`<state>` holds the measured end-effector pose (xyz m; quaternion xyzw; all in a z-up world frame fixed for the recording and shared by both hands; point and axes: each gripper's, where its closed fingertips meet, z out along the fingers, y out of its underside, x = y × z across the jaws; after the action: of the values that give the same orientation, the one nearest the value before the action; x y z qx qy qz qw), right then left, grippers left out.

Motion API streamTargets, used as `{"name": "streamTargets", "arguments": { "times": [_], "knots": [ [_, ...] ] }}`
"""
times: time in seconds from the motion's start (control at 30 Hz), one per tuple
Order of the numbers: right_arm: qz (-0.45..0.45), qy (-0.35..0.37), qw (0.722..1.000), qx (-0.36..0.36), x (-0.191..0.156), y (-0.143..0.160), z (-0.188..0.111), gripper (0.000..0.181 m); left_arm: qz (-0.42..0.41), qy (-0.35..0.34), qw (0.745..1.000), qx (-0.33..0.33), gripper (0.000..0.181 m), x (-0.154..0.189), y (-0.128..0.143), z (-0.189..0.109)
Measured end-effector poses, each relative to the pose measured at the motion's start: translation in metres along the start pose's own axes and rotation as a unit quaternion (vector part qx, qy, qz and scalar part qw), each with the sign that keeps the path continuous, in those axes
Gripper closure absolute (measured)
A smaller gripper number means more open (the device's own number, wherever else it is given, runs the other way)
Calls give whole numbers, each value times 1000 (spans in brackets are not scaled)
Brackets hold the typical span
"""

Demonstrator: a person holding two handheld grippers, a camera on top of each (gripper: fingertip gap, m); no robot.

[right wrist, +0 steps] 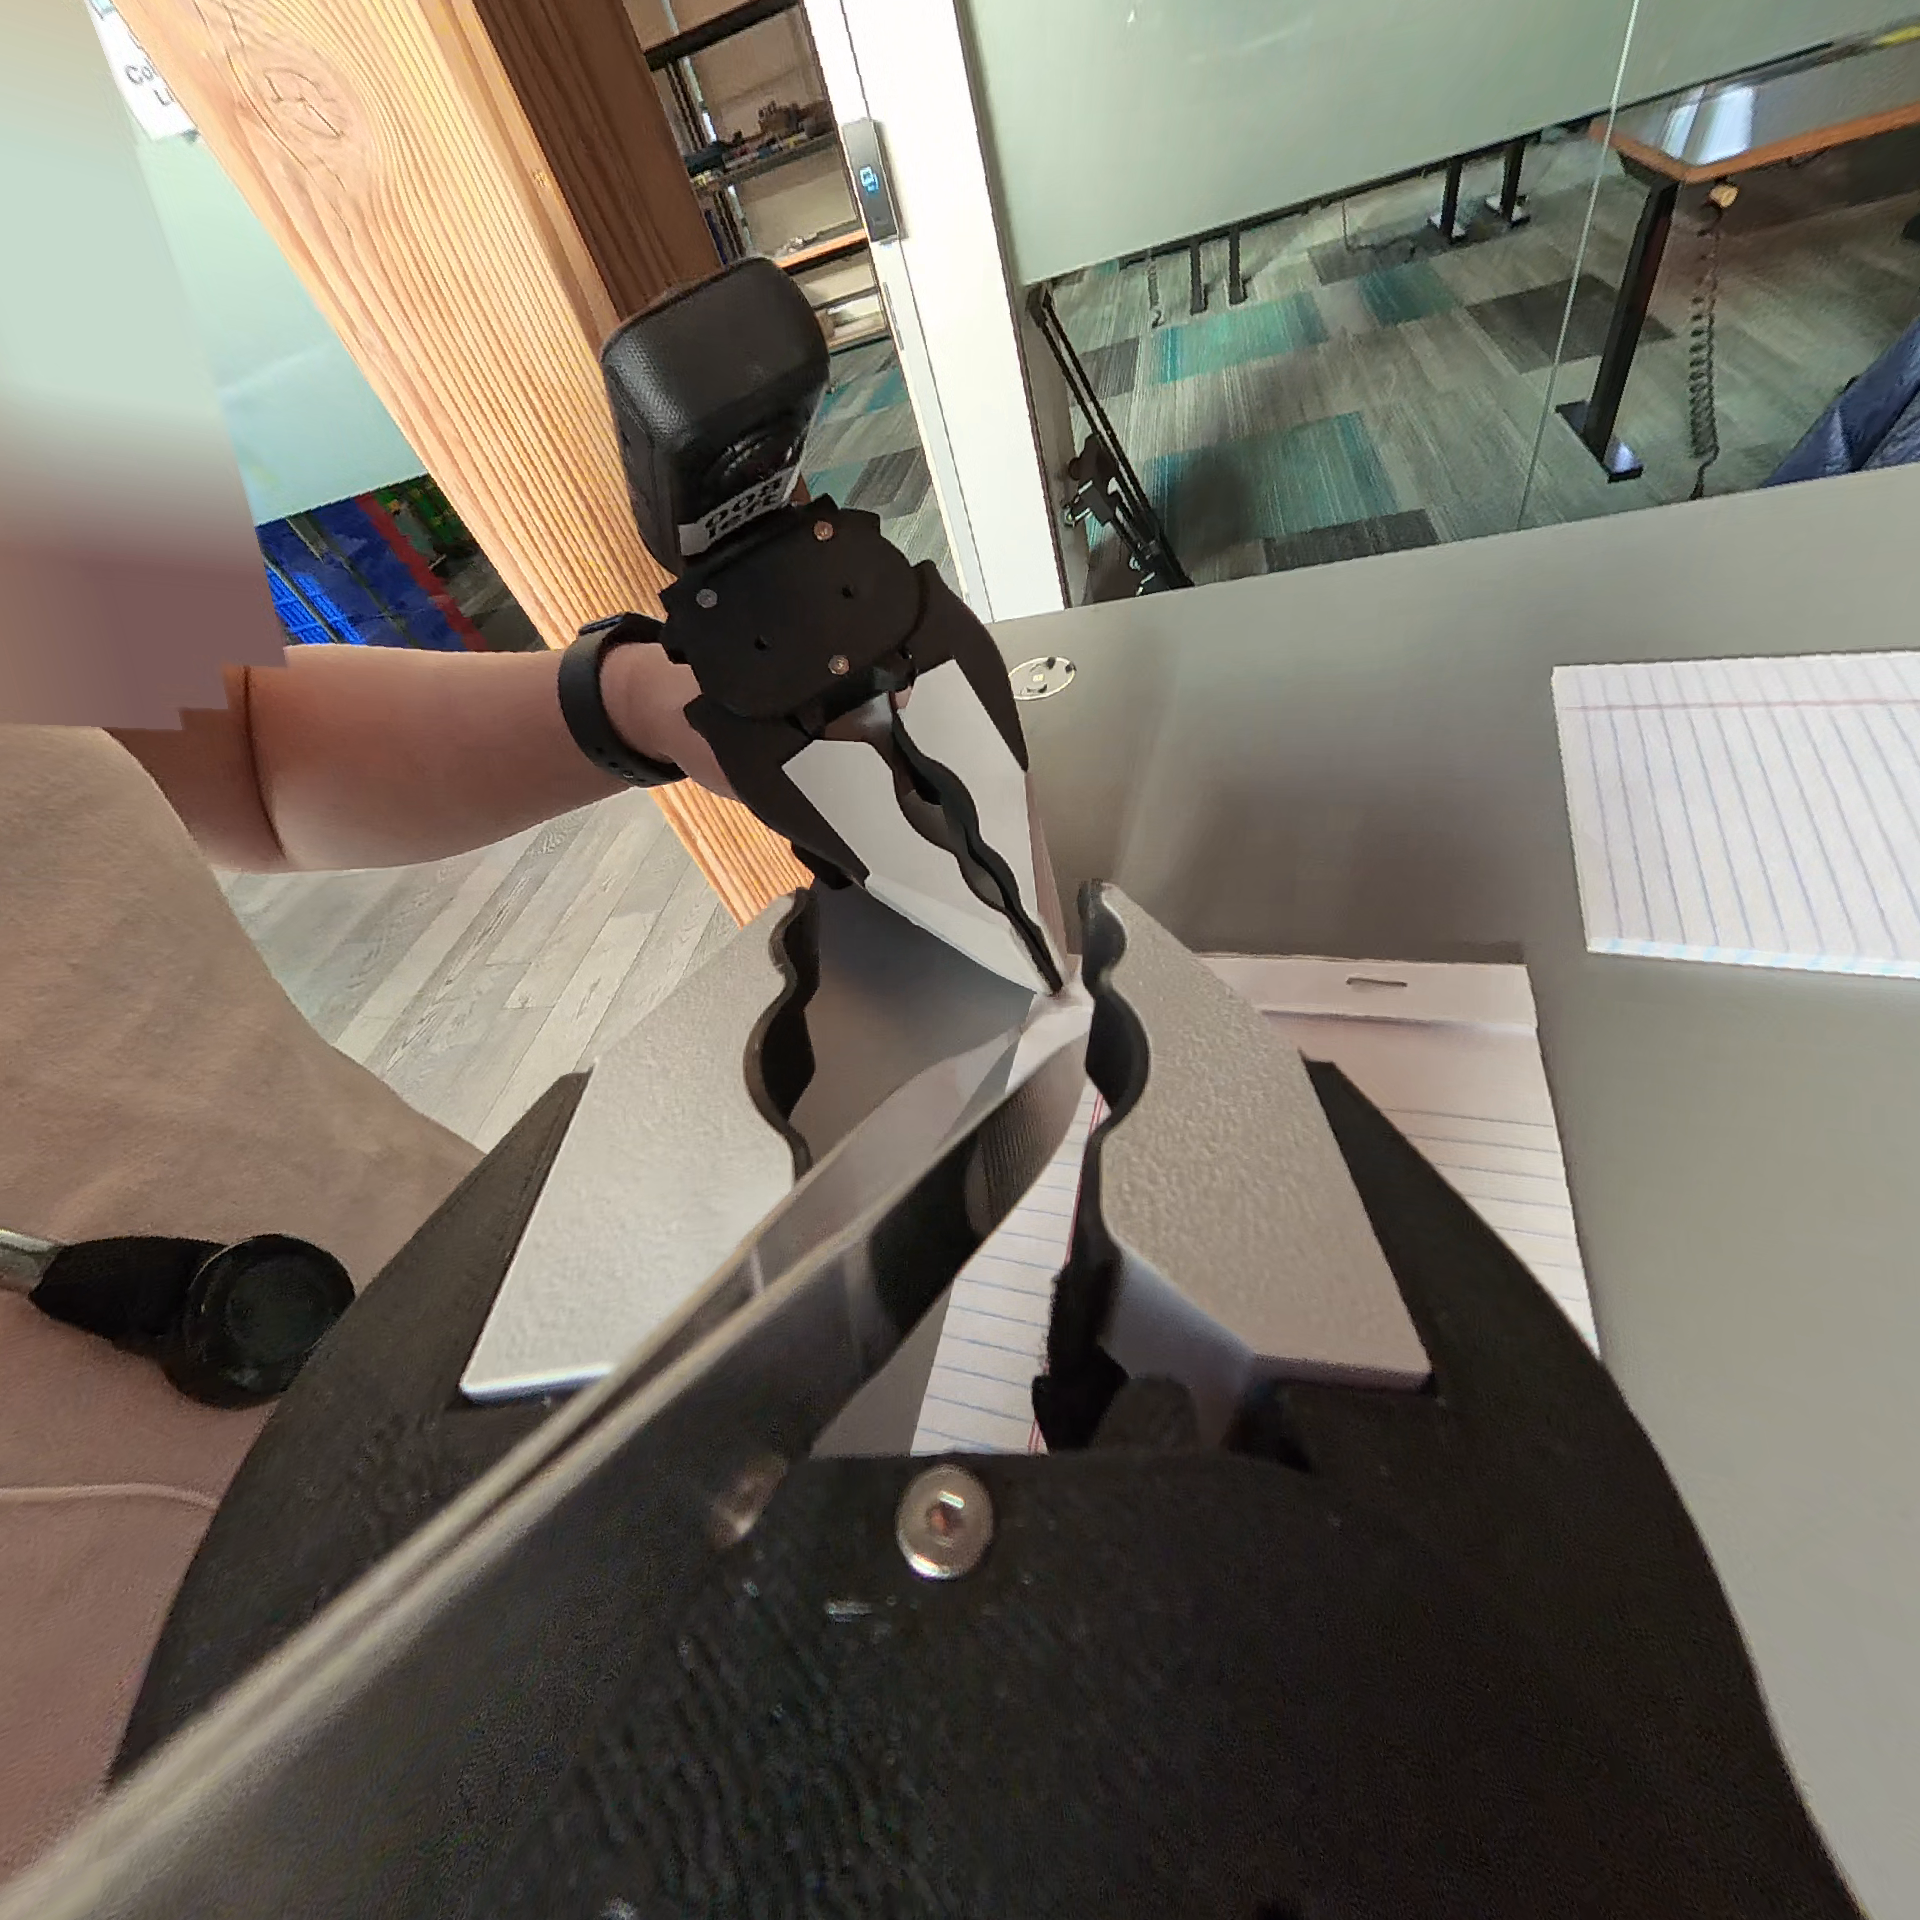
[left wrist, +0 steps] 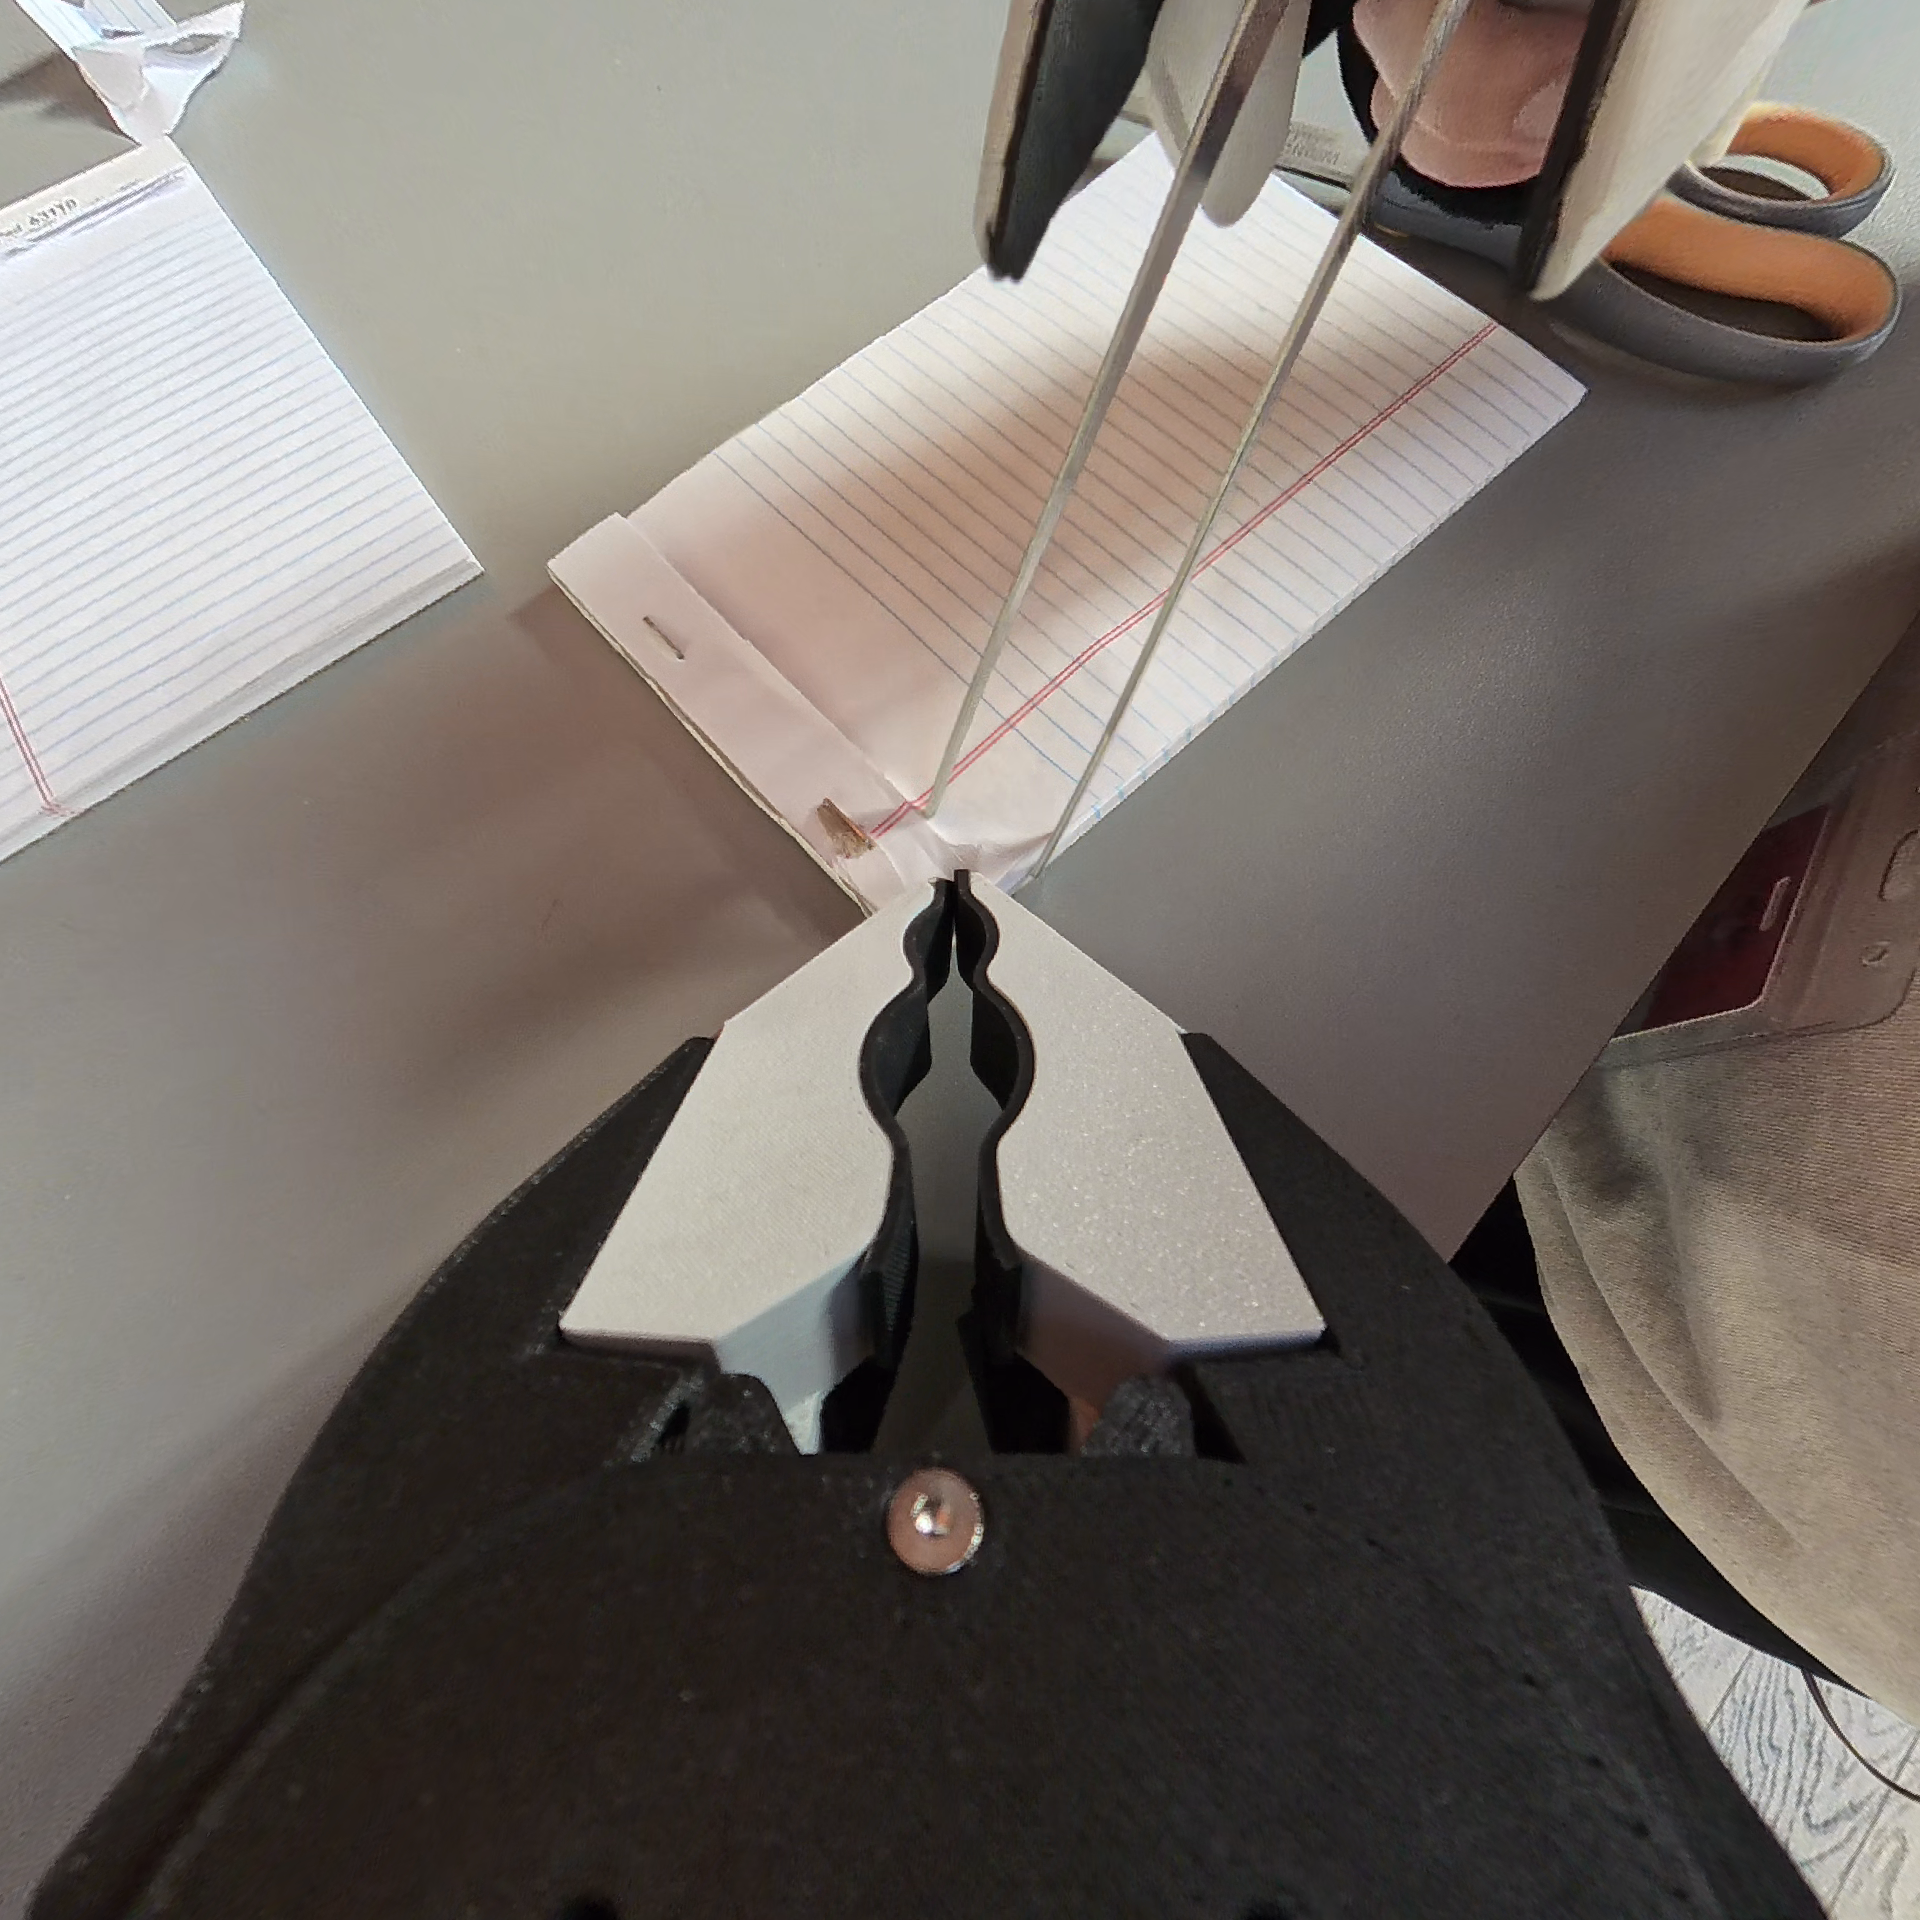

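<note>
Loose white ruled sheet (left wrist: 177, 499), flat at far left on the matte grey tabletop (left wrist: 468, 260). White lined notepad with stapled top band (left wrist: 1039, 540), centre, lying at the table's near edge. Left gripper (left wrist: 958, 883), jaws pinched together on the pad's crumpled near corner. Steel scissors with grey-and-orange loop handles (left wrist: 1195, 499), blades parted over that corner, carried in the right gripper (right wrist: 935, 997), whose jaws stand wide about them. Risk, judged: thin pinch may slip, paper tear crookedly, blades nick the left fingertips.
</note>
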<state>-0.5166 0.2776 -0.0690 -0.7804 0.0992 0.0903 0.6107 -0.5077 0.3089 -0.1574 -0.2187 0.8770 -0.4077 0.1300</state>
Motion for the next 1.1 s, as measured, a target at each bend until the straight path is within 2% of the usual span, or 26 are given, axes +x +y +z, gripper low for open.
{"name": "streamTargets", "arguments": {
  "times": [0.27,0.33,0.6,0.83,1.03,1.1],
  "knots": [
    [-36,45,996,72,8,-22,-10,140,0,0,1000,0,181,0,0,0],
    [-11,30,998,54,9,-17,-10,149,-1,0,1000,0,181,0,0,0],
    [33,60,998,6,25,-5,-22,145,-2,1,1000,0,181,0,0,0],
    [-4,91,994,-56,34,10,-24,145,-6,4,1000,0,181,0,0,0],
    [-13,77,993,-92,35,18,-27,152,-6,4,1000,0,181,0,0,0],
    [-17,77,991,-110,37,21,-29,149,-6,5,1000,0,181,0,0,0]
  ]
}}
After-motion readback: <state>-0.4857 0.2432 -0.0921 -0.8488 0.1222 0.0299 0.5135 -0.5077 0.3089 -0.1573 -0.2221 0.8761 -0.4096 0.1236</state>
